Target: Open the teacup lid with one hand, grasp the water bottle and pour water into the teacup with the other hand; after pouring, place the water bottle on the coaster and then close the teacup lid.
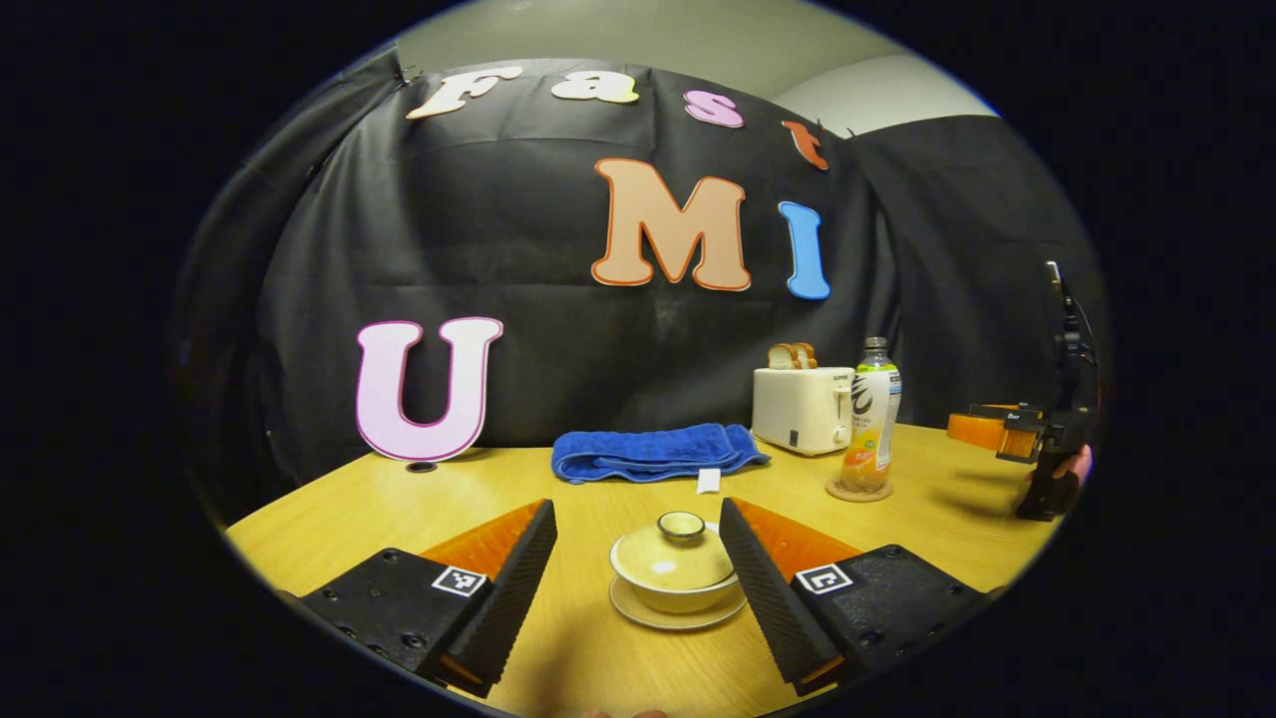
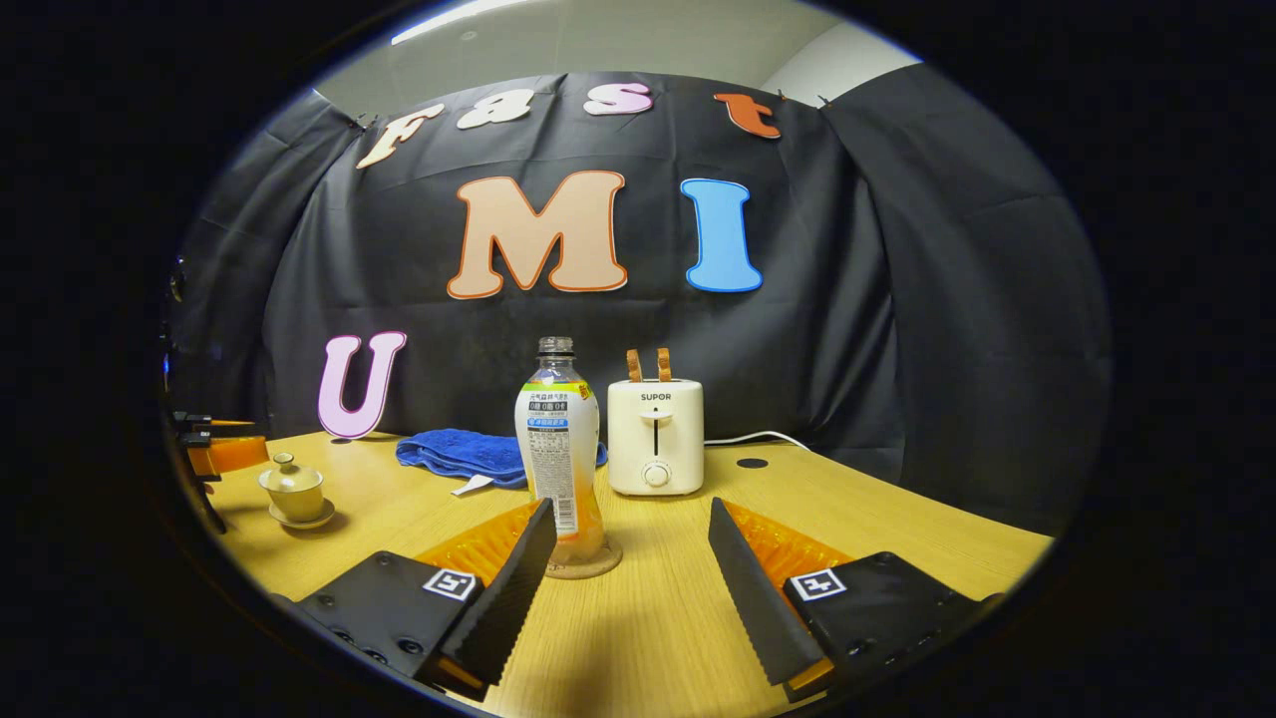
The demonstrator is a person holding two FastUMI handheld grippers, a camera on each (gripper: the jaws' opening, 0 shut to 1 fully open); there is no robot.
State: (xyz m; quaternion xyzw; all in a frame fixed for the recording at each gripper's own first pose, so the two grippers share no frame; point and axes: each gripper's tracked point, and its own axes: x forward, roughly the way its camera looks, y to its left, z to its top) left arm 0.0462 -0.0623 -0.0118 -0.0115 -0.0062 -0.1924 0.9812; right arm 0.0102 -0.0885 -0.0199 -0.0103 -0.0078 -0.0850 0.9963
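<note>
Left gripper view: the left claw is spread wide and grips nothing. Its two fingers rise from the bottom of the frame, one on each side of the teacup, and touch neither side of it. The teacup stands on its saucer at lower centre on the desk, with the lid seated on top. Behind it, at centre, a folded blue towel lies on the desk. To the right of the towel stands a white toaster with bread in its slots. Just beside the toaster, the water bottle stands upright on a round coaster; the bottle has no cap on. At the right edge of the frame the right claw shows farther off, held by a hand; from this angle its state cannot be judged.

Right gripper view: the right claw is likewise spread open and holds nothing. The water bottle stands on the coaster at centre, just beyond the left finger, apart from both fingers. The toaster is behind and to the right of the bottle, the towel behind and to the left. The teacup sits at the left of the frame, lid on, well apart from the bottle.
</note>
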